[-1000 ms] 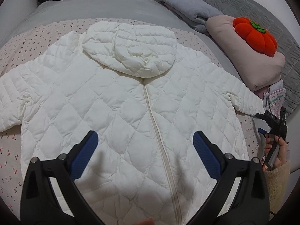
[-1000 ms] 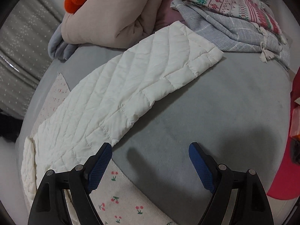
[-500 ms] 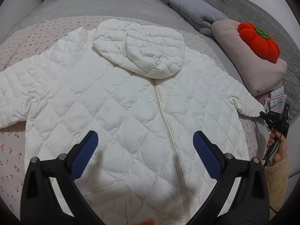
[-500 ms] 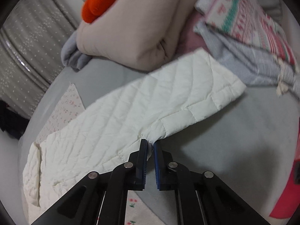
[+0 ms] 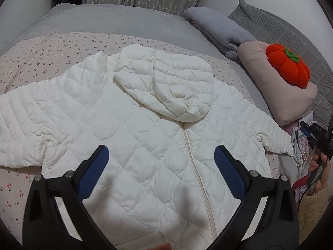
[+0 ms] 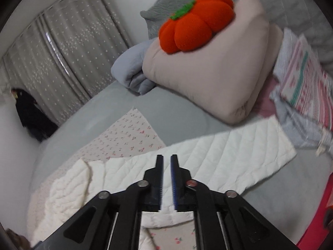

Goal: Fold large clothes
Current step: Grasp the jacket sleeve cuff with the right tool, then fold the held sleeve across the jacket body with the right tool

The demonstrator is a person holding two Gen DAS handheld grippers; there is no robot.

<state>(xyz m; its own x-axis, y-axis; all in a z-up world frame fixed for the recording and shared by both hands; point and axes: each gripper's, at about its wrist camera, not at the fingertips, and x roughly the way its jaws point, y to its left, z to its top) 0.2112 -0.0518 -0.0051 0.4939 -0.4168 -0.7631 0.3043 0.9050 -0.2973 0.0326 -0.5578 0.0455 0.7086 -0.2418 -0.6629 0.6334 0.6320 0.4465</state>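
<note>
Tongs first: my left gripper [image 5: 161, 150] is wide open with nothing in it, hanging over the lower front of the white quilted jacket [image 5: 133, 137]. My guess is it's parked there so it can drop onto the body or the hem once the sleeves go in.

My right gripper [image 6: 166, 157] is open by just a narrow slit and widening. I see quilting through the gap, but nothing looks pinched between the pads. It sits above the right sleeve [image 6: 229, 152], which lies flat out at 3 o'clock, I figure for folding across the chest.

The jacket lies face up on the cherry-print sheet [image 5: 62, 48], zip [image 5: 195, 162] closed, other sleeve at 9 o'clock. The hood [image 5: 170, 87] is flipped down onto the chest at 12, probably to keep the fold compact.

Further off, around 2 o'clock, a pumpkin cushion [image 5: 288, 68] sits on a folded beige blanket [image 5: 270, 95].
</note>
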